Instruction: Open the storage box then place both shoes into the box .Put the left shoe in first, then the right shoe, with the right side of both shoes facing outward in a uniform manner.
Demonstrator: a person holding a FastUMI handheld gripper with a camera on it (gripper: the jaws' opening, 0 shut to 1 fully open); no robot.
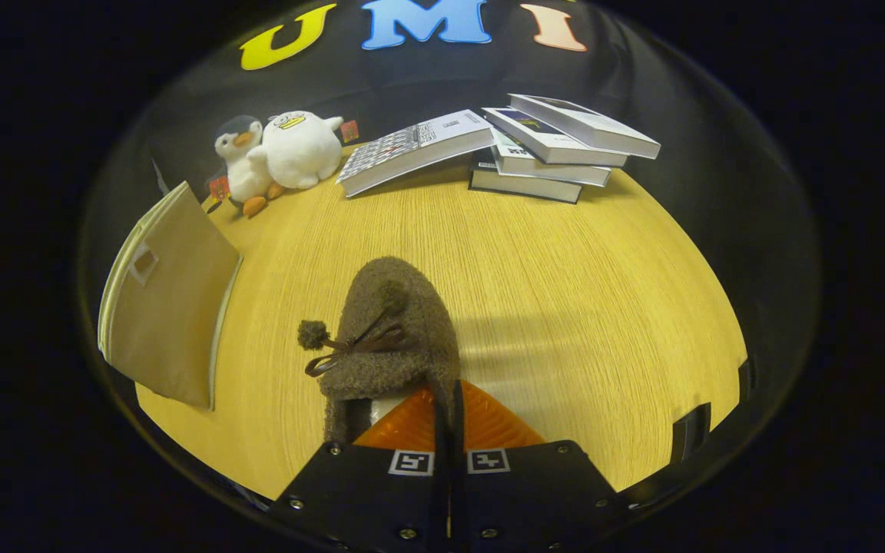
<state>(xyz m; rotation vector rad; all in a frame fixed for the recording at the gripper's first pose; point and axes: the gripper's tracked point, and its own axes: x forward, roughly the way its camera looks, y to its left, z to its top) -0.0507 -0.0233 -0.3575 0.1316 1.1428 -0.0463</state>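
Observation:
A brown fuzzy shoe [396, 330] with a dark bow and a pompom points away from me, hanging just ahead of the fingers over the wooden table [565, 269]. My gripper [446, 407] is shut on the shoe's rear collar edge, the two fingers pressed together with the thin edge between them. The beige fabric storage box [170, 299] stands to the left of the shoe, its near side and label pocket facing me; I cannot tell from here whether it is open.
Two plush penguins [281, 153] sit at the far left of the table. A leaning book [412, 150] and a stack of books [558, 146] lie at the far side. Bare wood stretches to the right of the shoe.

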